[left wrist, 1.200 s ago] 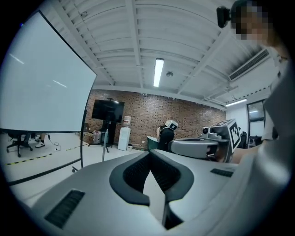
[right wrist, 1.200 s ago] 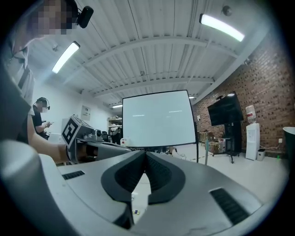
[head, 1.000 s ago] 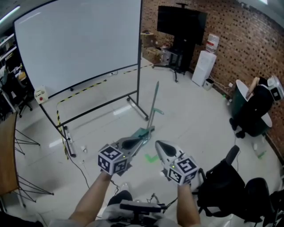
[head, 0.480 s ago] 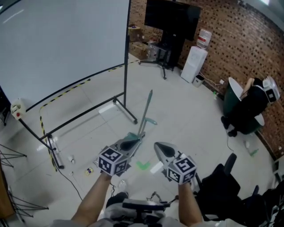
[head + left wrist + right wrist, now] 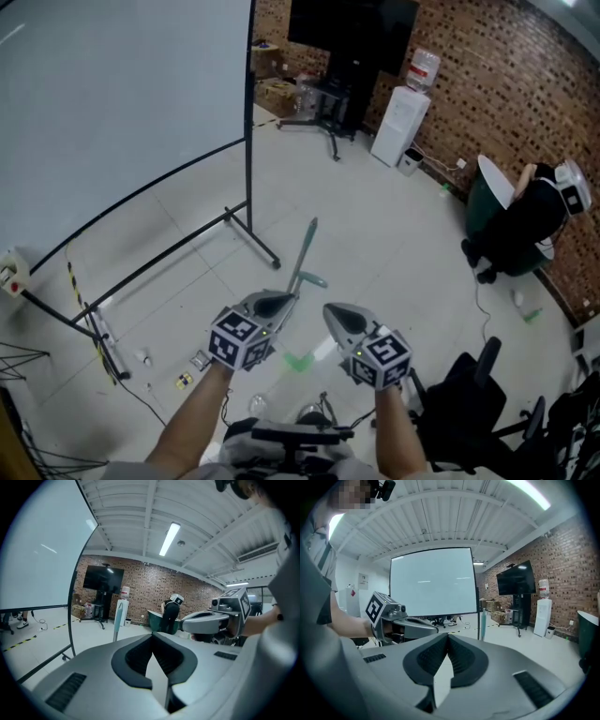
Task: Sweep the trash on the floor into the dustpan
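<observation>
A green long-handled dustpan stands upright on the pale floor, just beyond both grippers. Its handle also shows as a pale green pole in the left gripper view and as a pole in the right gripper view. Small bits of trash lie on the floor at the lower left, near the whiteboard's foot. My left gripper is shut and empty, held level short of the handle's base. My right gripper is beside it, also shut with nothing between its jaws.
A large whiteboard on a wheeled stand fills the left. A green scrap lies on the floor between the grippers. A TV stand and a water dispenser stand at the back. A person in black bends at the right. A black chair is close at the lower right.
I have walked forward: the dustpan and the floor trash now sit nearer and lower in the head view, and the whiteboard has slid left. Both grippers came along, still shut.
</observation>
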A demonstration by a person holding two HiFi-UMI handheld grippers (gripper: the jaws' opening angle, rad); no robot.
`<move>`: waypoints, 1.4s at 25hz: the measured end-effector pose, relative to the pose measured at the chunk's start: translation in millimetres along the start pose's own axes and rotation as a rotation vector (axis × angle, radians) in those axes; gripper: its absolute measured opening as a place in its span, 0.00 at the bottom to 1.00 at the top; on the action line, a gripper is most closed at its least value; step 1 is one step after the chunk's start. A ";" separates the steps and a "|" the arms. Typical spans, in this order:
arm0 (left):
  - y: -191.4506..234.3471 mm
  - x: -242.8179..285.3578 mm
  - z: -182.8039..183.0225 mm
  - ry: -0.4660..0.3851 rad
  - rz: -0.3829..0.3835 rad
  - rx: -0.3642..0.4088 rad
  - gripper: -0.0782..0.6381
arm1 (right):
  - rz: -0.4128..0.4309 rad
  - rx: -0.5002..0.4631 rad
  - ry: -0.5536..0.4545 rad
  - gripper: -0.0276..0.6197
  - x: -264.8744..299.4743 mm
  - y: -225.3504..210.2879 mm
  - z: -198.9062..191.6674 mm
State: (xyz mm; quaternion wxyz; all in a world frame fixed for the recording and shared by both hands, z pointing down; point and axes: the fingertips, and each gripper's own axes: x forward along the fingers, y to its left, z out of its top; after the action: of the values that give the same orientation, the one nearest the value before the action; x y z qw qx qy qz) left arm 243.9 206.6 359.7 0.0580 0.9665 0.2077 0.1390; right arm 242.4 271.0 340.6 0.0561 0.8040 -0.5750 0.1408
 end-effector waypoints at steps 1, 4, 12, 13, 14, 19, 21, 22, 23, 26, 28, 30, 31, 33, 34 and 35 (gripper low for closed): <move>4.9 4.9 0.2 0.006 0.004 -0.004 0.12 | 0.009 0.004 0.001 0.05 5.0 -4.3 1.0; 17.5 21.9 -1.4 0.016 0.028 -0.014 0.12 | 0.030 0.001 0.021 0.05 19.7 -23.1 -4.3; 52.7 67.4 -7.9 0.034 0.168 -0.045 0.12 | 0.175 -0.066 0.050 0.05 60.6 -72.2 -9.8; 56.2 74.6 -6.7 0.039 0.186 -0.042 0.12 | 0.193 -0.070 0.049 0.05 64.1 -80.4 -8.3; 58.9 81.2 -5.9 0.045 0.204 -0.040 0.12 | 0.212 -0.071 0.049 0.05 66.8 -87.7 -7.9; 67.8 100.5 -3.1 0.056 0.276 -0.048 0.12 | 0.276 -0.085 0.083 0.05 77.2 -112.4 -15.0; 75.0 104.6 -8.6 0.067 0.285 -0.062 0.12 | 0.278 -0.088 0.110 0.05 86.9 -120.3 -21.7; 78.8 106.3 -11.8 0.073 0.285 -0.070 0.12 | 0.276 -0.088 0.128 0.05 92.6 -123.4 -27.4; 82.3 107.9 -15.1 0.078 0.284 -0.079 0.12 | 0.271 -0.089 0.152 0.05 98.6 -126.8 -35.1; 89.8 111.2 -28.0 0.095 0.281 -0.099 0.12 | 0.238 -0.094 0.234 0.05 115.3 -137.0 -66.6; 94.0 112.2 -41.5 0.112 0.283 -0.117 0.12 | 0.226 -0.083 0.283 0.05 124.8 -143.2 -90.4; 100.2 113.2 -55.4 0.132 0.280 -0.136 0.12 | 0.223 -0.064 0.335 0.14 139.0 -150.7 -114.3; 104.5 114.1 -62.0 0.142 0.278 -0.143 0.12 | 0.219 -0.061 0.364 0.20 148.4 -155.4 -126.5; 112.1 116.9 -74.4 0.164 0.275 -0.155 0.12 | 0.213 -0.076 0.435 0.30 166.6 -165.2 -153.2; 114.4 118.3 -79.5 0.173 0.275 -0.160 0.12 | 0.215 -0.091 0.472 0.35 174.4 -168.8 -166.3; 116.3 119.4 -83.4 0.179 0.276 -0.166 0.12 | 0.223 -0.109 0.503 0.38 182.1 -171.0 -177.0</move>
State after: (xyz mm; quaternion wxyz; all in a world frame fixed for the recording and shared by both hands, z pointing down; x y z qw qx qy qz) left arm 368.7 155.5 488.2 0.0991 0.9615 0.0653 0.2480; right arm 429.0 207.0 574.7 0.2246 0.6714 -0.6346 0.3100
